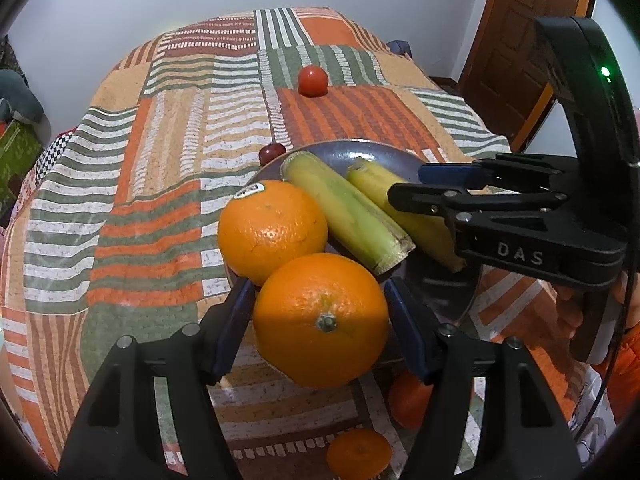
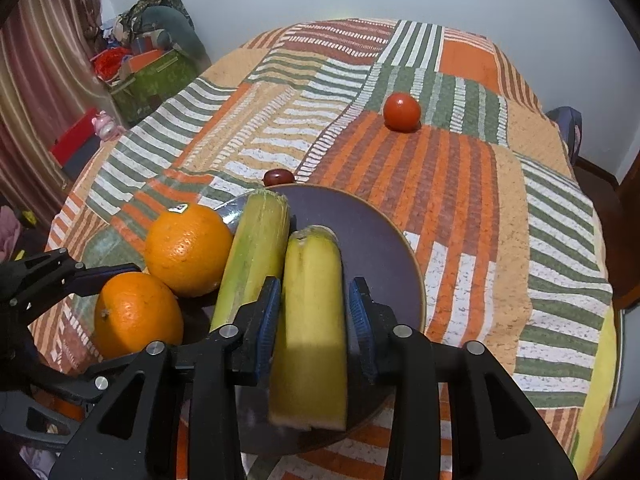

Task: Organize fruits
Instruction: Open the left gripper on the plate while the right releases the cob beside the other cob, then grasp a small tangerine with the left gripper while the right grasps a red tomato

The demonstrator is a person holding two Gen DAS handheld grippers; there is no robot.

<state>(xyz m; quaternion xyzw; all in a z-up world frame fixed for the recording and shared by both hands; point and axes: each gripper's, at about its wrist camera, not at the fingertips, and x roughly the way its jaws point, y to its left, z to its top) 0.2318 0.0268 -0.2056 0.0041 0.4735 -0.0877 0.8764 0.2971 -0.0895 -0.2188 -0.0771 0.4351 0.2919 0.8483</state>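
My left gripper is shut on an orange and holds it at the near rim of the dark purple plate. A second orange with a sticker sits on the plate beside two yellow-green stalk pieces. My right gripper straddles the yellower stalk piece on the plate; the left pad touches it and a small gap shows at the right pad. The held orange and the stickered orange show left in the right wrist view.
A red tomato lies far on the striped patchwork cloth, also in the right wrist view. A small dark red fruit sits just behind the plate. Small orange fruits lie near the cloth's front edge. A wooden door stands at right.
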